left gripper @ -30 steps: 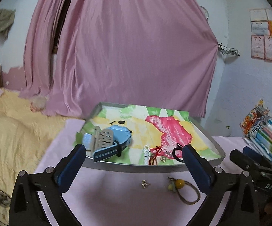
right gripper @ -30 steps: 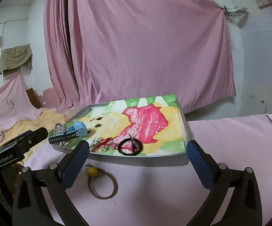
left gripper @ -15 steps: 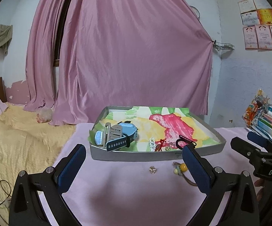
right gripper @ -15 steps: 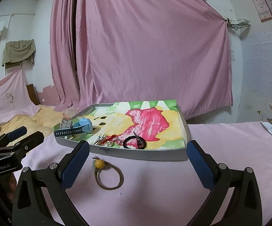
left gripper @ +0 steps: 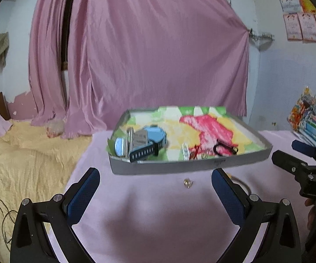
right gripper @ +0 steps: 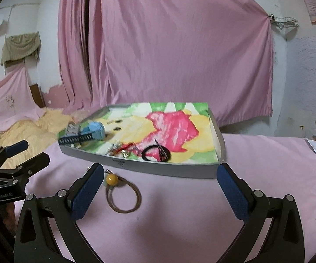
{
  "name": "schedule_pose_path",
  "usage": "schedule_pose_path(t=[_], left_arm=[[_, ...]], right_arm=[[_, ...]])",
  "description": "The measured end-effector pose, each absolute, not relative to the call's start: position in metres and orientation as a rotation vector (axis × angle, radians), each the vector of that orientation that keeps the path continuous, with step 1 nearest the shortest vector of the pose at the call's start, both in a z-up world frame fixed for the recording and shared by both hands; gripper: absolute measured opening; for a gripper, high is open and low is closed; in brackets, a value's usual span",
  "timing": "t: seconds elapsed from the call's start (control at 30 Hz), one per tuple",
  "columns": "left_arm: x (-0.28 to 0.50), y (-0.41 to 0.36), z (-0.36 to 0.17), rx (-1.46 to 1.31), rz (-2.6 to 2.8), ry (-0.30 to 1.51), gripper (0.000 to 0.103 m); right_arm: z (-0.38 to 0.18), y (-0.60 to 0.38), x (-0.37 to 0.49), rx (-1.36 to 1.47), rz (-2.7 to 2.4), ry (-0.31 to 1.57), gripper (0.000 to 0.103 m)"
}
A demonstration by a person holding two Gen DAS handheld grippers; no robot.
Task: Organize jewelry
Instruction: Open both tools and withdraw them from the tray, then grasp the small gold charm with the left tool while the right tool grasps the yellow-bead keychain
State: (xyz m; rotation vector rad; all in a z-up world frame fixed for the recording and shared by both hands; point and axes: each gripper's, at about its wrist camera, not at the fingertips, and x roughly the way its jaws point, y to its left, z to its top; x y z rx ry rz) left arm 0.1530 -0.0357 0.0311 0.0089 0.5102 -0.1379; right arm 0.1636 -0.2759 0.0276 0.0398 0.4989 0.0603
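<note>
Both views are motion-blurred; the small pieces at the near wall of the tray (right gripper: 158, 168) are hard to identify. The brown hair tie (right gripper: 124, 195) lies flat on the pink cloth (right gripper: 256, 160), its yellow bead toward the tray. The left gripper (left gripper: 154, 194) and right gripper (right gripper: 160, 188) hover low, jaws spread wide, empty

Pink-covered surface (right gripper: 179, 219) — on it grey tray (right gripper: 158, 168), hair tie (right gripper: 123, 195) with yellow bead, small metal earring (left gripper: 188, 182).
</note>
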Motion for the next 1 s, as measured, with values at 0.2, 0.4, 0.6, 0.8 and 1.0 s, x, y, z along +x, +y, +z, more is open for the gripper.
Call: schedule_pose_path(t=[0.2, 0.4, 0.6, 0.8, 1.0], left_arm=[[0.168, -0.032, 0.02, -0.011, -0.167, 0.616, 0.103], [0.181, -0.037, 0.01, 0.003, -0.181, 0.707, 0.103], [0.19, -0.039, 0.003, -0.012, -0.192, 0.766, 0.102], [0.195, -0.045, 0.002, 0.015, -0.215, 0.784, 0.09], [0.203, -0.053, -0.003, 0.027, -0.259, 0.829, 0.07]], right_arm=[[0.023, -0.282, 0.175, 0.047, 0.084, 0.568, 0.101], [0.009, -0.28, 0.196, 0.028, 0.132, 0.698, 0.101], [-0.001, -0.276, 0.207, 0.011, 0.16, 0.77, 0.1], [-0.01, -0.268, 0.217, -0.013, 0.201, 0.826, 0.077], [-0.013, -0.259, 0.222, -0.038, 0.25, 0.85, 0.054]])
